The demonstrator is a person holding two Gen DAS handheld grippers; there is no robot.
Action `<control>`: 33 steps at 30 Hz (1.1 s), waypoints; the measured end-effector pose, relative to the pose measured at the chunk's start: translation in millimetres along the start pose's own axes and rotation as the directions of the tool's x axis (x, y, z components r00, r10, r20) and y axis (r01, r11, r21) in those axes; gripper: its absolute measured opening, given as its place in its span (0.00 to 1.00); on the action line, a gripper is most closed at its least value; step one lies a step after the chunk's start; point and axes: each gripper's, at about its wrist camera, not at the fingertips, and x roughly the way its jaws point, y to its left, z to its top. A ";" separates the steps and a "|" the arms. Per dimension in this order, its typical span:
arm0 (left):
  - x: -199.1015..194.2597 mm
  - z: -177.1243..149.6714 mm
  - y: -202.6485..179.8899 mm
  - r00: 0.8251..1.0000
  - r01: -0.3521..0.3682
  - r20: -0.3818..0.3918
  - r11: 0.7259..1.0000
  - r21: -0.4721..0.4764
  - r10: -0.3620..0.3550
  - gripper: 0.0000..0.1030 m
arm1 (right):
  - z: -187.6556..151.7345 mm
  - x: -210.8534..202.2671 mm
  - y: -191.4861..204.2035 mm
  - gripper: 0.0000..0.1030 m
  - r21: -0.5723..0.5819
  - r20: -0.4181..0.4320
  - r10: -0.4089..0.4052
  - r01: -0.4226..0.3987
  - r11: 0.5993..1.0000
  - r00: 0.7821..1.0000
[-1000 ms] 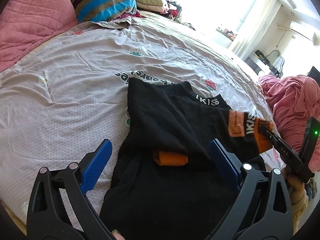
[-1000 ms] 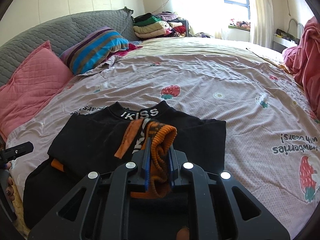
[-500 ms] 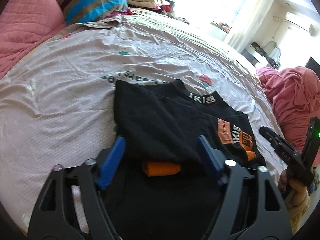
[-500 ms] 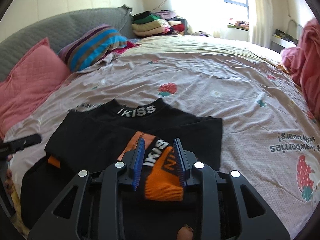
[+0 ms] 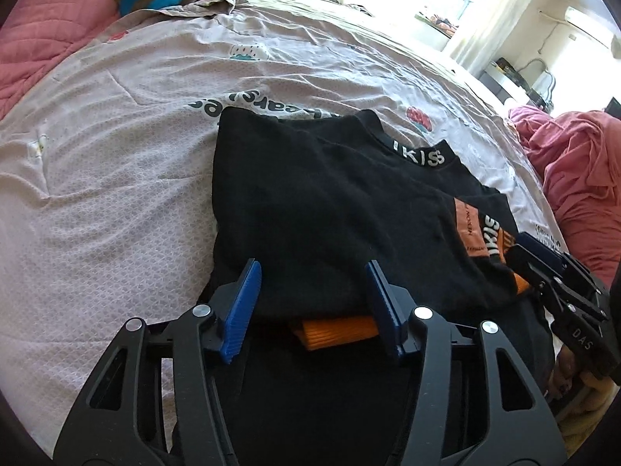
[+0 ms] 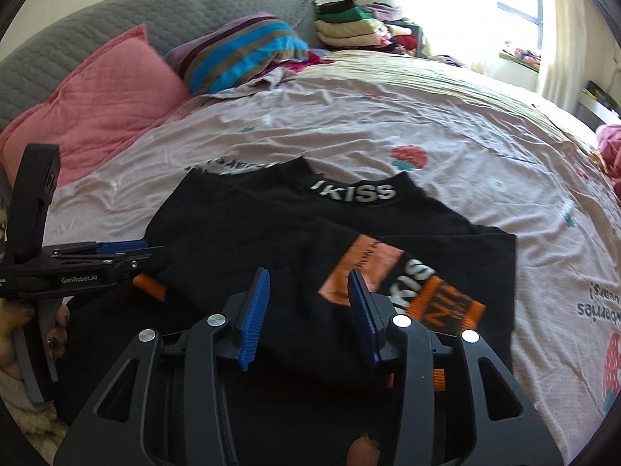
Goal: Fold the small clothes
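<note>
Sleeves both lie folded across the black top (image 6: 295,240) on the bed (image 6: 446,128); I judge the bottom fold remains. My left tongs (image 5: 312,299), just narrowing, and right tongs (image 6: 308,310), just widening, pinch nothing.

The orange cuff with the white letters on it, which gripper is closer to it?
Right. The right gripper sits right beside the lettered orange cuff, jaws open. The left gripper straddles the other sleeve's plain orange cuff, across the black top.
</note>
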 end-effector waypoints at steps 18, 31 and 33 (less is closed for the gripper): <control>-2.8 -5.3 4.6 0.999 0.032 0.006 0.999 -0.012 -0.032 0.46 | -27.3 32.7 -14.3 0.50 0.020 -0.152 -0.103 0.108 0.994 0.983; -3.3 -6.3 2.8 1.000 0.023 0.007 1.000 -0.008 -0.023 0.46 | -27.5 12.6 -10.3 0.65 0.048 -0.108 -0.052 0.058 0.997 0.993; -4.0 -7.1 1.9 1.000 0.020 0.007 1.000 -0.005 -0.020 0.46 | -27.3 11.4 -9.6 0.67 0.055 -0.105 -0.046 0.052 0.997 0.993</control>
